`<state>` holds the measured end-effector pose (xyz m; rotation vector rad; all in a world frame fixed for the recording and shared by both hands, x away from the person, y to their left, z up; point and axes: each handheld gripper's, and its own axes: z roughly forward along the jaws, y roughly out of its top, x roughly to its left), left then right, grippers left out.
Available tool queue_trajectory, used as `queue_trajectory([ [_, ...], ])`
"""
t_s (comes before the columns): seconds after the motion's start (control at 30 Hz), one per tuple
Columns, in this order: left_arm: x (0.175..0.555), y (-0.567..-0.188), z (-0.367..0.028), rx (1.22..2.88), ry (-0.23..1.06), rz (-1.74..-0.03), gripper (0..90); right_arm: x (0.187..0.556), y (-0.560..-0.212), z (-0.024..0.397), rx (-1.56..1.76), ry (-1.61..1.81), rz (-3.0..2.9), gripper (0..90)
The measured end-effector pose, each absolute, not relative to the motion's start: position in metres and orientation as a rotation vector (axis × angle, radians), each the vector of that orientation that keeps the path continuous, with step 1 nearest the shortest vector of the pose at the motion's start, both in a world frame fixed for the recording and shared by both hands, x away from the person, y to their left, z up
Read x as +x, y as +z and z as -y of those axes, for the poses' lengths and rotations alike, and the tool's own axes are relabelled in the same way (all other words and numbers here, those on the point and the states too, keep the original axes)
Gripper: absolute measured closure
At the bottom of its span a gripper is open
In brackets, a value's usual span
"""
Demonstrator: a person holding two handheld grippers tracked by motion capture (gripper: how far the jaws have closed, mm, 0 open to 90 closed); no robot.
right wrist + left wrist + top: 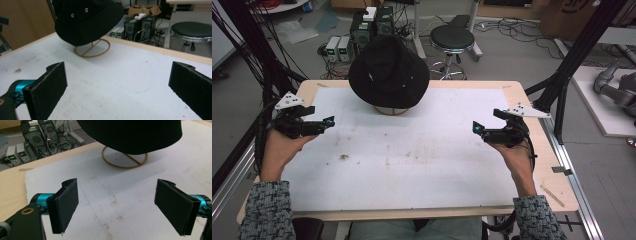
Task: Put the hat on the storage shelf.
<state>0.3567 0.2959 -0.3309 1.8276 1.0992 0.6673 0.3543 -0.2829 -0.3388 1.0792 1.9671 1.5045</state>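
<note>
1. High view: the black hat (389, 71) sits on a wire stand (391, 110) at the far middle of the bench (532, 165), its brim drooping over the stand's top so that you see little more than the round base ring beneath it.
2. The stand's ring rests on the white mat (412, 150) that covers most of the bench, close to the mat's far edge.
3. In the right gripper view, the hat (87, 20) tilts on the stand (92, 50), with two small metal eyelets showing on its crown.
4. In the left gripper view, the hat's brim (135, 135) hangs above the ring (125, 161), which has a bar crossing it.
5. Your left gripper (330, 121) hovers over the mat's left edge, well apart from the hat. Its fingers (66, 205) are spread wide with nothing between them.
6. Your right gripper (475, 128) is over the right part of the mat, also well apart from the hat. Its fingers (47, 90) stand wide apart around bare mat, gripping nothing.
7. Both grippers point inward toward the middle of the bench, the hat lying beyond and between them.
8. Past the far edge, a black stool (452, 39) and some electronic boxes (339, 47) stand on the floor.
</note>
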Motion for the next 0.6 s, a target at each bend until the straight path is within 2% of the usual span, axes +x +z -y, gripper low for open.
queue_trajectory([
  [0.6, 0.3552, -0.3280, -0.2966, 1.824, 0.680, -1.095, 19.5, 0.3525, -0.3404, 0.2809, 1.085, 1.500, -1.972, 1.5],
])
